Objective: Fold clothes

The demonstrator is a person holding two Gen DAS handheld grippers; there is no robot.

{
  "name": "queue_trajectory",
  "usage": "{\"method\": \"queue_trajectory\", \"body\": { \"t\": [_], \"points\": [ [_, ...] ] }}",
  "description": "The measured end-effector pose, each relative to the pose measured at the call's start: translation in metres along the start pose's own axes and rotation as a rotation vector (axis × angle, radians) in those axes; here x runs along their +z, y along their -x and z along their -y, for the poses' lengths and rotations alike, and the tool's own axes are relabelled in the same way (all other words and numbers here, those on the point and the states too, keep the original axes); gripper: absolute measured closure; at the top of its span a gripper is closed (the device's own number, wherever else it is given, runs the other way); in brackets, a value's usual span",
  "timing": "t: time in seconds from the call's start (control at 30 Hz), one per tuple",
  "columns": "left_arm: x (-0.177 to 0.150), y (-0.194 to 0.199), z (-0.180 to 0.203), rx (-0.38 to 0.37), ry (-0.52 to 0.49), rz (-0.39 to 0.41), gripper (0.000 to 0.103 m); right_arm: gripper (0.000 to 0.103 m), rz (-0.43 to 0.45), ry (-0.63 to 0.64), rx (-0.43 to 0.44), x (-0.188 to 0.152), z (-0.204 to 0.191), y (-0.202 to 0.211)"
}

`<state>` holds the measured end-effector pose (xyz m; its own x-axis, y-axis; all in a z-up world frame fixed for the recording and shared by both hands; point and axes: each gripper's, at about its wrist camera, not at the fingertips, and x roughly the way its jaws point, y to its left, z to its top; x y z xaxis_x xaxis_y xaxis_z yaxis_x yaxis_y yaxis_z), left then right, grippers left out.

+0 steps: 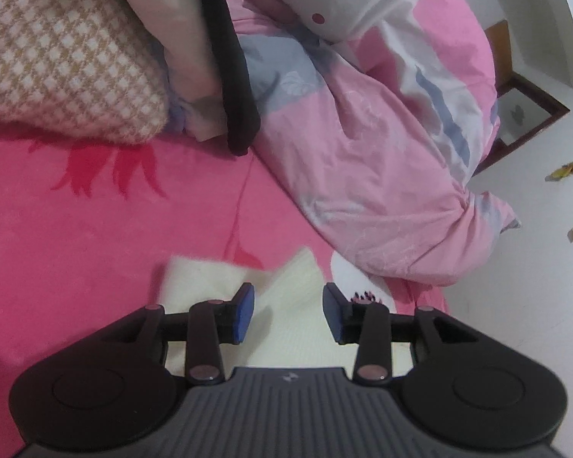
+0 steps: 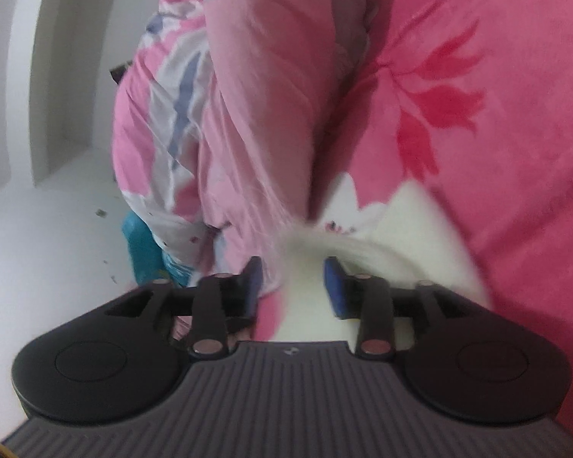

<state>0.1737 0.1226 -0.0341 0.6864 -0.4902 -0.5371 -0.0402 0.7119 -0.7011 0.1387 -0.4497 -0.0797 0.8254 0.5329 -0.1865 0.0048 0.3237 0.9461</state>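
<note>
A cream-white garment (image 1: pixel 206 282) lies on the pink bedsheet (image 1: pixel 95 229), with one corner pointing away from me. My left gripper (image 1: pixel 289 313) hovers just over it, blue pads apart and nothing pinched between them. In the right wrist view the same cream garment (image 2: pixel 401 221) is blurred. A fold of it rises into the gap of my right gripper (image 2: pixel 294 288). That gripper's pads stand apart and do not press the cloth from both sides.
A rumpled pink, white and blue quilt (image 1: pixel 382 171) is heaped just beyond the garment. A brown checked pillow (image 1: pixel 65 57) and a black strap (image 1: pixel 237 76) lie at the back left. White floor (image 1: pixel 534 286) with a framed picture (image 1: pixel 523 114) is at the right; a blue bag (image 2: pixel 145 252) sits by the bed.
</note>
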Motion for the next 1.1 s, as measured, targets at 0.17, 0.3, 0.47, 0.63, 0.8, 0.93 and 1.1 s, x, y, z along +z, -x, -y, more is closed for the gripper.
{"method": "queue_trajectory", "body": {
  "t": [0.17,0.3,0.47,0.63,0.8,0.93,1.1],
  "points": [
    [-0.012,0.026,0.001,-0.011,-0.052,0.015,0.061,0.052,0.058,-0.057,0.039,0.013,0.004,0.008],
    [-0.027,0.061,0.002,-0.019,-0.102,0.025,0.060,0.050,0.055,-0.085,0.091,0.002,0.004,0.041],
    [-0.055,0.109,0.008,-0.011,-0.163,0.004,0.056,0.045,0.026,-0.085,0.137,-0.025,-0.004,0.100],
    [-0.100,0.151,0.008,-0.087,-0.201,-0.062,0.051,0.042,-0.033,-0.076,0.093,-0.070,-0.010,0.164],
    [-0.155,0.157,0.001,-0.131,-0.194,-0.127,0.051,0.042,-0.106,-0.119,-0.014,-0.121,-0.003,0.192],
    [-0.170,0.143,-0.011,-0.098,-0.159,-0.103,0.047,0.042,-0.118,-0.116,-0.107,-0.136,0.005,0.178],
    [-0.169,0.119,-0.025,-0.046,-0.127,-0.023,0.046,0.043,-0.051,-0.086,-0.166,-0.133,0.007,0.150]
  ]
}}
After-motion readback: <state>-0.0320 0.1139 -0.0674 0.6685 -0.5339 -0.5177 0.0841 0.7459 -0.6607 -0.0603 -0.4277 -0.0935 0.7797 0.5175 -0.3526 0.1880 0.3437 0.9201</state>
